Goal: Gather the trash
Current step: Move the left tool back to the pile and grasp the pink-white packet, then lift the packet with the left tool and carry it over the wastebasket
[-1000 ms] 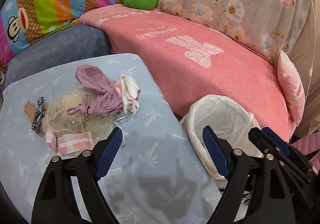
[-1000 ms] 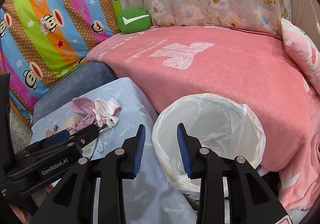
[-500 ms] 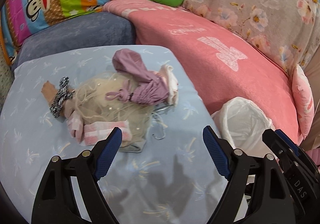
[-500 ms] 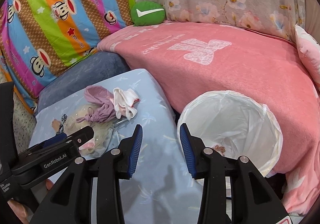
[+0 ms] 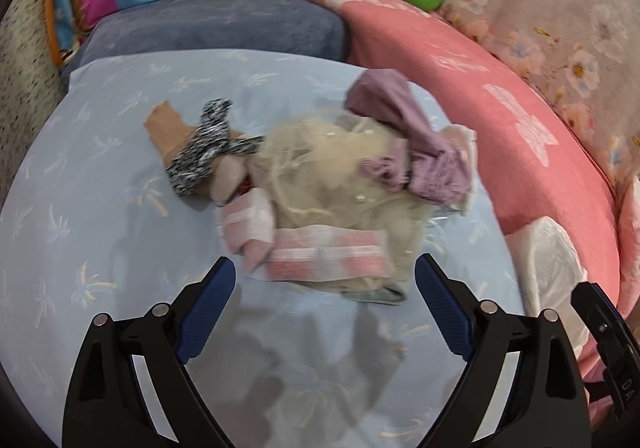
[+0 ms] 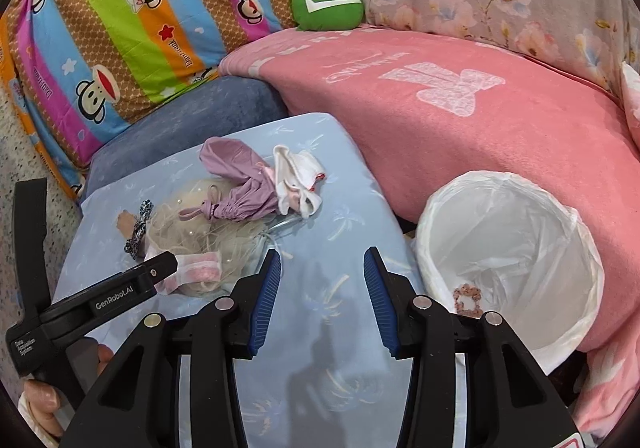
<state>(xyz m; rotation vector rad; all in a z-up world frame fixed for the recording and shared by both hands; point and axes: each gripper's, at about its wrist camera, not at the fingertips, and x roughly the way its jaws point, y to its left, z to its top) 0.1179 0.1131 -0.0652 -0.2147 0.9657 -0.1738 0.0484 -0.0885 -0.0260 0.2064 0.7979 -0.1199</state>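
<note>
Pink blanket point(image 6: 500, 119) covers the sofa seat at the back and right; striped monkey-print cushion point(image 6: 132, 19) and small green cushion point(image 6: 328, 5) stand against the backrest.

Bench point(image 6: 340, 215), draped in a pale blue cloth with a palm print, sits in front of the sofa.

Waste bin point(image 6: 512, 260) with a white liner stands just beside the bench's right edge, against the blanket. One small brownish scrap point(image 6: 466, 298) lies inside at the bottom.

Trash pile point(image 5: 332, 183) lies in a heap on the bench, left of the bin: cream netting point(image 5: 320, 175) in the middle, a mauve cloth point(image 5: 416, 151) on top toward the sofa, a white cloth point(image 6: 298, 179) touching it, a pink-and-white strip point(image 5: 328, 256) at the near edge, a black-and-white speckled band point(image 5: 204, 155) over a tan scrap point(image 5: 166, 127) on the left.

Left tongs point(image 5: 325, 308): wide apart, having just been opening; nothing between the pads; tips hang just short of the pink strip.

Right tongs point(image 6: 322, 298): partly apart, also just been opening; empty, over bare bench cloth between pile and bin.

A person's hand point(image 6: 44, 396) grips the left tool's handle, lower left in the right wrist view.
</note>
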